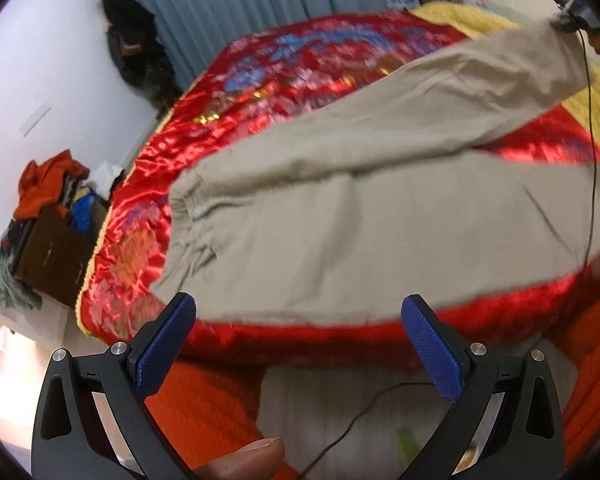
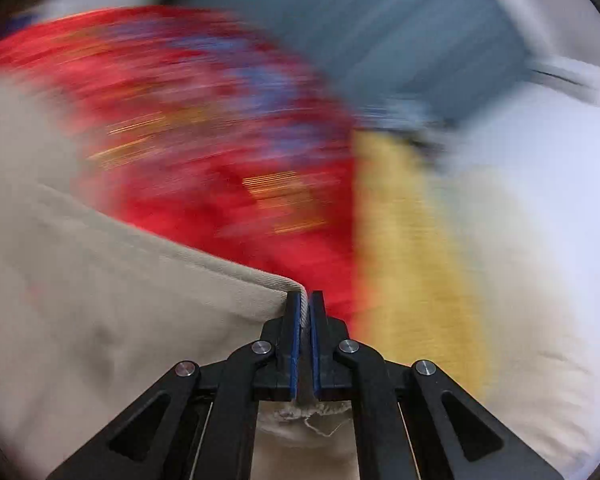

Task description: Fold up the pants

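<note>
Beige pants (image 1: 340, 208) stretch across the red bedspread (image 1: 260, 80), long axis running toward its far right corner.
Right gripper (image 2: 305, 300) pinches a leg hem there; left gripper (image 1: 300, 312), jaws wide and empty, hovers at the near edge by the waistband.

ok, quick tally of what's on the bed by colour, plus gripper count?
Beige: 1, the pants
Red: 1, satin bedspread
Yellow: 1, blanket
Grippers: 2, left gripper open, right gripper shut on the pants' hem
Total: 5
</note>
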Motion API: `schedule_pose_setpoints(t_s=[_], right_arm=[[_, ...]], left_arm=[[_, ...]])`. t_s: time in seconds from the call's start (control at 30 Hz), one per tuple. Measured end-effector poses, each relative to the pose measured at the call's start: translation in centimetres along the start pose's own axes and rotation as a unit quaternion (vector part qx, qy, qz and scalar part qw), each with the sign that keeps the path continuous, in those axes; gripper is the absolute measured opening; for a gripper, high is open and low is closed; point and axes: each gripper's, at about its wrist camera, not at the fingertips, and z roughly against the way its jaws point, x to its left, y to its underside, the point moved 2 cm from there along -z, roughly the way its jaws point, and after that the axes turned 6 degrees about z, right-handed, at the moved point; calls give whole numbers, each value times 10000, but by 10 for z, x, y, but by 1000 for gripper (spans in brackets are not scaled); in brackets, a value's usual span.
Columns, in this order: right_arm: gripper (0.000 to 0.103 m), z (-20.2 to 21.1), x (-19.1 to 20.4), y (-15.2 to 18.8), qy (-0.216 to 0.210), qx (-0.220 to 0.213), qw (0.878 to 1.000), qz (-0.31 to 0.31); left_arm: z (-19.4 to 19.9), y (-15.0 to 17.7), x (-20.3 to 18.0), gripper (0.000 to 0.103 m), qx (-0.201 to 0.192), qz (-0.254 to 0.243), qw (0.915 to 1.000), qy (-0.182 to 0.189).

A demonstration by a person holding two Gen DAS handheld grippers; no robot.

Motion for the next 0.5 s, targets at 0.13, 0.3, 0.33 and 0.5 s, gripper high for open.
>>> schedule_pose_setpoints(t_s=[0.13, 0.3, 0.33, 0.5], right_arm=[[68, -48, -38, -9, 58, 578, 9958, -710], [66, -24, 84, -6, -2170, 75, 9754, -370], [65, -14, 117, -11, -2702, -28, 9625, -232], [60, 54, 274, -91, -4722, -902, 8737, 752]], left_arm=[[-29, -10, 10, 103, 68, 350, 9993, -69], [-87, -37, 14, 103, -161, 466, 9987, -125], [-100, -46, 15, 103, -343, 520, 9980, -112], [-178, -62, 23, 103, -793, 576, 9948, -271]])
